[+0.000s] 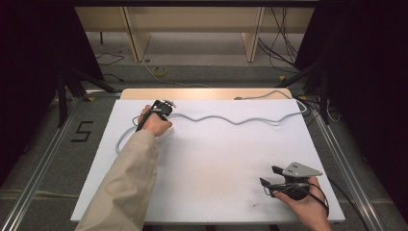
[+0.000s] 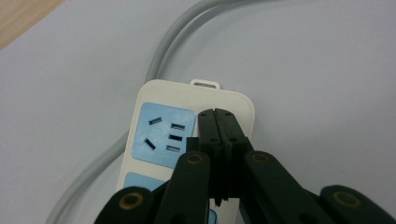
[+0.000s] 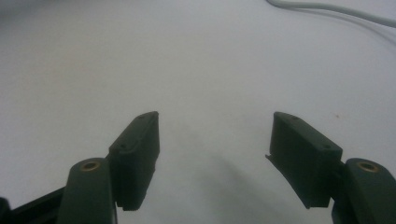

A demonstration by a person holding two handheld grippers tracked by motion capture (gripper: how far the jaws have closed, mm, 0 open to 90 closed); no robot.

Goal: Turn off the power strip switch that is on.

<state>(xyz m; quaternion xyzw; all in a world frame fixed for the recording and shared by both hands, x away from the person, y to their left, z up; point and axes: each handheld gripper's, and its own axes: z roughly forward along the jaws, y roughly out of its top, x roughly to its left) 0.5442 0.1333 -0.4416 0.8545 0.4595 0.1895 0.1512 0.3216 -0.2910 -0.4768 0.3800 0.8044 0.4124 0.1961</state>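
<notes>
A white power strip (image 2: 159,100) with pale blue socket panels lies on the white table top, and its grey cable (image 2: 173,42) curves away from its far end. My left gripper (image 2: 215,114) is shut, jaws pressed together with nothing between them, tips over the strip's right side beside a socket. In the high view the left gripper (image 1: 144,122) is at the table's far left, and the hand hides most of the strip (image 1: 167,134). My right gripper (image 1: 269,176) rests near the front right, open with nothing between its jaws (image 3: 215,140).
The grey cable (image 1: 226,119) snakes across the back of the white table top (image 1: 216,163) to its far right corner. A loop of cable (image 1: 120,139) lies left of the forearm. Dark frames and floor cables surround the table.
</notes>
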